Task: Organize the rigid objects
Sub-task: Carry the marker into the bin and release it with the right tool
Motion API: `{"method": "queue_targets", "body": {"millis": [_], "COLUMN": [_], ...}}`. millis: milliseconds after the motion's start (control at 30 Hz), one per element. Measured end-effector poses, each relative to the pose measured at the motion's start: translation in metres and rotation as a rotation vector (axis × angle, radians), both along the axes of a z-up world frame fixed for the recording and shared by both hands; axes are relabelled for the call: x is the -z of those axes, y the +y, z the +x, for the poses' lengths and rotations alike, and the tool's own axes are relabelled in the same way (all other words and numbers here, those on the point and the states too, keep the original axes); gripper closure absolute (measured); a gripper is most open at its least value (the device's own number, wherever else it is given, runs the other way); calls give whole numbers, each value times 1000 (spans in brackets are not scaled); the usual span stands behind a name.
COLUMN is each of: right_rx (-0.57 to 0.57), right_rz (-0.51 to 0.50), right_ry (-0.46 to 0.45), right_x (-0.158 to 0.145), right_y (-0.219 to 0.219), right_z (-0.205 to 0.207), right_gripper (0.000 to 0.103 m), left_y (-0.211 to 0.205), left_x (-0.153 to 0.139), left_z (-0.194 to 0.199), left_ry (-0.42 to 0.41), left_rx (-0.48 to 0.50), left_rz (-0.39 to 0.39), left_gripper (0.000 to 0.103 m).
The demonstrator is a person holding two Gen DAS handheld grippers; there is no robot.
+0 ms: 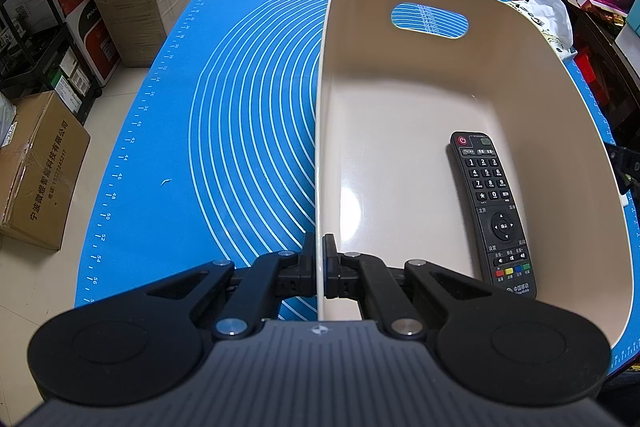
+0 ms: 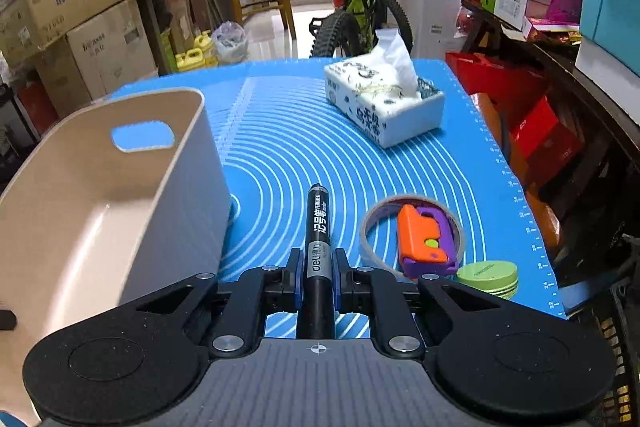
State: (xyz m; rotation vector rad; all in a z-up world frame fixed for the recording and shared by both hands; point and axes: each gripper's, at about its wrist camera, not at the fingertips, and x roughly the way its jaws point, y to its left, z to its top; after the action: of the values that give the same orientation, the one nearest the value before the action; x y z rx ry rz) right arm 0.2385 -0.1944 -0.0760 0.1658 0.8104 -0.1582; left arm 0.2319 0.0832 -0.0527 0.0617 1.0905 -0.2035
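A beige plastic bin (image 1: pixel 532 39) stands on the blue mat (image 1: pixel 240 107), with a black remote control (image 1: pixel 490 211) lying flat inside it. My left gripper (image 1: pixel 319 259) is shut on the bin's near-left wall, one finger inside and one outside. In the right wrist view my right gripper (image 2: pixel 317 267) is shut on a black marker pen (image 2: pixel 318 227), which points forward above the mat (image 2: pixel 300 131). The bin (image 2: pixel 80 187) stands to the left of the marker. To its right a tape ring (image 2: pixel 370 223) lies flat with an orange and purple toy (image 2: pixel 424 239) resting across it.
A green round lid (image 2: pixel 488 277) lies near the mat's right edge. A white tissue box (image 2: pixel 384 99) stands at the far side of the mat. Cardboard boxes (image 1: pixel 40 163), a bicycle (image 2: pixel 360 7) and shelves crowd the floor around the table.
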Motion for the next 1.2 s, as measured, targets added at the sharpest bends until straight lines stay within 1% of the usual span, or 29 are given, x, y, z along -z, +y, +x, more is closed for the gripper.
{"method": "queue_targets", "body": {"millis": [167,333,500,600,700,867,1000,1133,1200], "right_rx": [9,8,-54,-103,-150,-222,-278,-367,-391], "right_rz": [2,22,36,46,52,42,26,20,12], "right_ry": [-56,-142,-224,-240,-227,-178,-122,-68,-42], "right_x": [-15,-42,-67,-73,-73,-59,-44,-33,-28], "right_y": [1,8,30,45,62,91,112,130,136], "right_z": [-5,-13,-21,-23,-22,-20,-19,-20,-20], "right_gripper": [79,79,79,79,79,79,79,79,79], "left_y": [0,1,1,1,1,-1,0,0,0], "left_x": [0,0,0,-1,-2,-2,-2,-2,-2], "left_z": [0,-1,-1,-1,-1,-1,-1,-1,-1], "left_ry": [0,-2,-1,-3,-4,-5,-4,-4,-4], "left_rx": [0,0,-2,-3,-4,-4,-3,-3,-3], "left_rz": [0,-1,0,2,4,7,3,2,2], "left_gripper": [100,100,100,100,100,100,100,100,100]}}
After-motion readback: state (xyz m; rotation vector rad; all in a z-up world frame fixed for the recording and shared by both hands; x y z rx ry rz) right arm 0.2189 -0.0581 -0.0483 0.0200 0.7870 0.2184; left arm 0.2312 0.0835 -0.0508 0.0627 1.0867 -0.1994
